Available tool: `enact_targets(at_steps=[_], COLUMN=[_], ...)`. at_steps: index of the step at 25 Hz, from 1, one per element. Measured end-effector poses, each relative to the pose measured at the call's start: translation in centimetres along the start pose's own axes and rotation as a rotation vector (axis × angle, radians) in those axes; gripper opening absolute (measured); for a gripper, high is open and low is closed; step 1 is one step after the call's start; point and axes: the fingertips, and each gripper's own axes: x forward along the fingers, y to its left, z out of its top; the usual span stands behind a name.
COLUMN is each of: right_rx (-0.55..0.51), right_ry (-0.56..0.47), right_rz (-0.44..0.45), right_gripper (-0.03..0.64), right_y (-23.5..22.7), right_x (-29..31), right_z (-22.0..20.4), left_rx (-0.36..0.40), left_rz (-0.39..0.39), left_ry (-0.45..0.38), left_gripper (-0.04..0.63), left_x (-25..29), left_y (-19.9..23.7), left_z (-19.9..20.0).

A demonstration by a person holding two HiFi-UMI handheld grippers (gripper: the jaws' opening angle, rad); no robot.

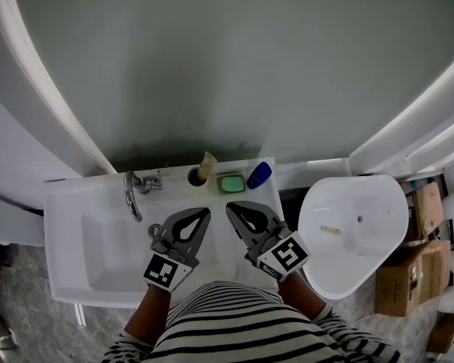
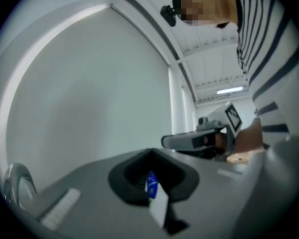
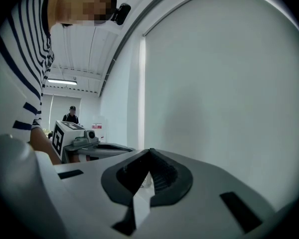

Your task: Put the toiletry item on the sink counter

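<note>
Right of the faucet (image 1: 133,193), along the back strip of the white sink table (image 1: 68,195), 3 things sit in a row. First a cup (image 1: 196,177) w/ a beige stick-like thing leaning out, then a green soap dish (image 1: 231,183), then the blue toiletry item (image 1: 259,175). That item lies tilted, furthest from the faucet and just beside the dish. It rests on the table, apart from both tongs.

Both tongs hover over the sink bowl on the near side of that row, tips pointing toward it.

- **Left tongs** (image 1: 204,212): pressed together, empty. Its own view shows the dark pads meeting w/ only a thin slit, a bit of blue and white showing through.
- **Right tongs** (image 1: 231,208): also pressed together, nothing pinched. Tips are near the left ones, not touching.

Both are held by a person (image 1: 234,324) in a striped top.

Further right of the faucet, past the table's end, stands a white oval fixture (image 1: 356,233) w/ a small pale stick on it. Beyond that are cardboard boxes (image 1: 405,278) on the floor. Grey wall behind.
</note>
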Motion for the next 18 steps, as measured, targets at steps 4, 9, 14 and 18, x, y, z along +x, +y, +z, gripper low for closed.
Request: enact_targets(at_steps=[4,9,14,18], right_rx=[-0.011,-0.009,0.001,0.01], right_ry=[0.011,0.012,0.009,0.012], right_rz=[0.009,0.008,0.007,0.004], right_gripper=[0.006,0.006,0.006,0.006], right_y=[0.18,0.07,-0.01,-0.11], right_x=[0.16,0.29,0.27,0.41], right_z=[0.02,0.02,-0.14,-0.19], left_rx=[0.012,0.007,-0.002,-0.008], left_rz=[-0.007,-0.009,-0.002,0.002], left_ry=[-0.001,0.003,0.009,0.013], left_gripper=[0.006,0.006,0.006,0.006], left_x=[0.08,0.17,0.18,0.19], left_y=[-0.1,-0.09,0.04,0.19], left_z=[0.05,-0.05,-0.29,-0.48])
